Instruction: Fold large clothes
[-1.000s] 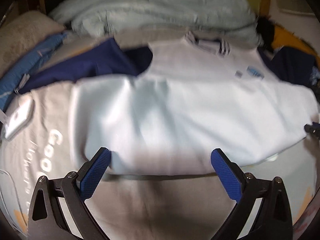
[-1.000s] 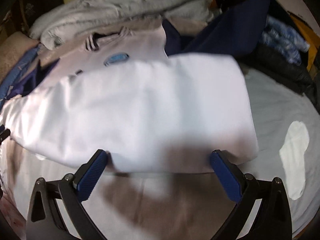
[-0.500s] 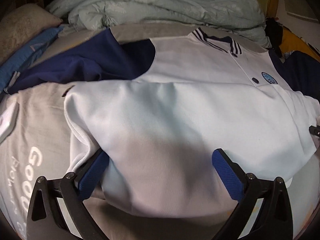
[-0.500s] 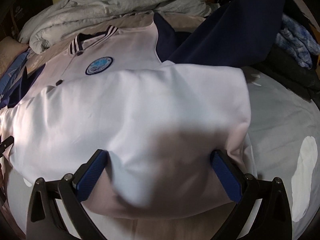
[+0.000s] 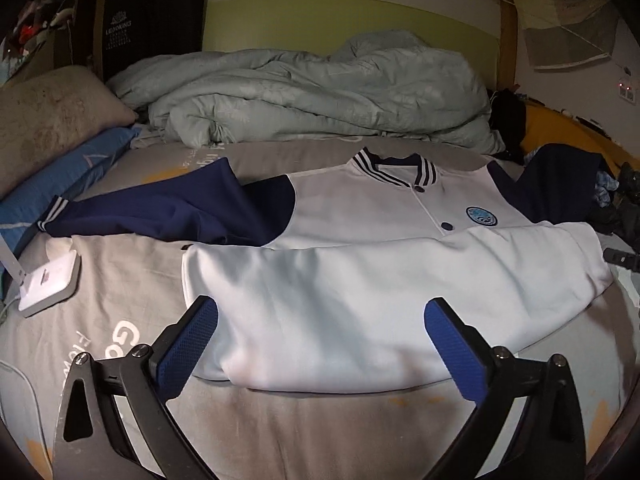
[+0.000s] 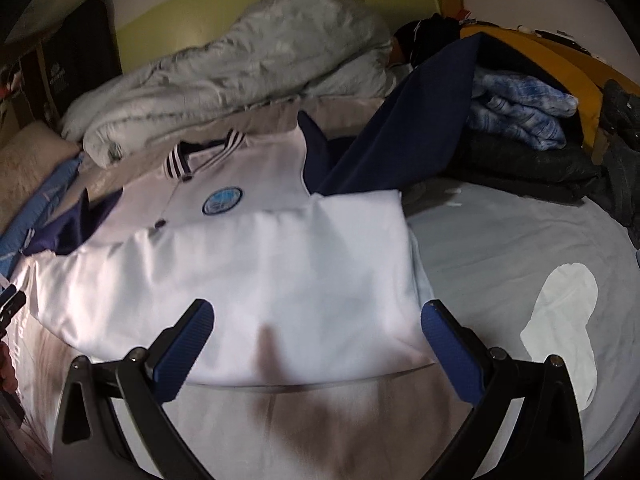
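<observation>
A white varsity jacket point(image 5: 360, 280) with navy sleeves, a striped collar and a round blue badge lies on the bed, its lower half folded up over the chest. One navy sleeve point(image 5: 160, 212) stretches left across the bed; the other point(image 6: 408, 132) slants up to the right over a clothes pile. My left gripper point(image 5: 320, 336) hangs open just before the folded near edge, nothing between its blue pads. My right gripper point(image 6: 316, 340) is open too, over the jacket's point(image 6: 260, 264) near right part, holding nothing.
A rumpled grey-green duvet point(image 5: 312, 92) lies behind the jacket. A pillow point(image 5: 44, 120) and blue cloth sit left, a white device point(image 5: 48, 280) on the printed grey sheet point(image 5: 100, 336). Dark and blue clothes point(image 6: 520, 120) pile at right; a white sock point(image 6: 560, 316) lies nearby.
Both grippers have drawn back and tilted up from the jacket; the folded white edge that lay between their fingers half a second ago now rests flat on the bed.
</observation>
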`<state>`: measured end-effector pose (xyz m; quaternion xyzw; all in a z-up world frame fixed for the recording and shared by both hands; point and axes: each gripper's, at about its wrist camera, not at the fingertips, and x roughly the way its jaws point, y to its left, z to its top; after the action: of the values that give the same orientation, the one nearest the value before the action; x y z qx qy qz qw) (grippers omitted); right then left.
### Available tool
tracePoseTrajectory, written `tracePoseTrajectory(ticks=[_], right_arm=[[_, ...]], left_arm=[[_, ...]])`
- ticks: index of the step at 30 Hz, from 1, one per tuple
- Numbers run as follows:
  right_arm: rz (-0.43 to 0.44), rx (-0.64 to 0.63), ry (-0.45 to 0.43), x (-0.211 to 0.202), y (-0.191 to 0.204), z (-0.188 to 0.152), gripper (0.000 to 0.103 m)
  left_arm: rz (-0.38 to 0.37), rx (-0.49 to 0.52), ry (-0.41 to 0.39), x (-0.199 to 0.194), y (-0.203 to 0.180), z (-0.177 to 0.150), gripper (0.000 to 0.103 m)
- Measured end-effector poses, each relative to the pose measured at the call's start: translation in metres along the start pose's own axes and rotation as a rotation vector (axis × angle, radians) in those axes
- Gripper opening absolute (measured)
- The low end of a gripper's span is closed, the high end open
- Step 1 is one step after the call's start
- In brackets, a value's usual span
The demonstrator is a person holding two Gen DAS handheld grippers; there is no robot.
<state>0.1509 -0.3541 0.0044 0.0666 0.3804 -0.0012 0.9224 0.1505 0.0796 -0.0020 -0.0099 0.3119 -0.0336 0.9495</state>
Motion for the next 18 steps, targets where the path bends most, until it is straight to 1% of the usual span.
tracePoseTrajectory(ticks=[1,3,5,6,8,9,12,14,16,18], right_arm=[[0.007,0.009,-0.007,-0.001,-0.001,0.000,0.103],[0.016,0.014,0.005,0.000,0.000,0.001,0.103],[0.041,0.006,0.026,0.002,0.005,0.000,0.103],[0.059,-0.017,0.036,0.002,0.012,-0.002,0.103],[0.085,-0.103,0.058,0.003,0.029,-0.005,0.103],[0.085,-0.191,0.064,0.003,0.045,-0.011,0.103],[0.055,-0.402,0.071,0.006,0.083,-0.031,0.103],[0.018,-0.500,0.081,0.014,0.104,-0.045,0.103],[-0.040,-0.561,0.096,0.029,0.118,-0.058,0.103],[-0.093,-0.613,0.090,0.039,0.130,-0.067,0.103]], left_arm=[[0.005,0.001,0.007,0.001,0.000,0.000,0.103],[-0.001,0.000,0.033,0.003,-0.001,-0.002,0.103],[-0.037,0.028,0.056,0.002,-0.007,-0.006,0.103],[-0.064,0.077,0.073,0.002,-0.015,-0.007,0.103],[-0.082,0.182,0.088,0.000,-0.034,-0.013,0.103],[-0.089,0.244,0.098,0.001,-0.045,-0.018,0.103],[-0.104,0.356,0.158,0.010,-0.071,-0.033,0.103],[-0.067,0.395,0.187,0.021,-0.080,-0.042,0.103],[-0.029,0.421,0.219,0.035,-0.083,-0.051,0.103],[-0.011,0.418,0.234,0.046,-0.082,-0.056,0.103]])
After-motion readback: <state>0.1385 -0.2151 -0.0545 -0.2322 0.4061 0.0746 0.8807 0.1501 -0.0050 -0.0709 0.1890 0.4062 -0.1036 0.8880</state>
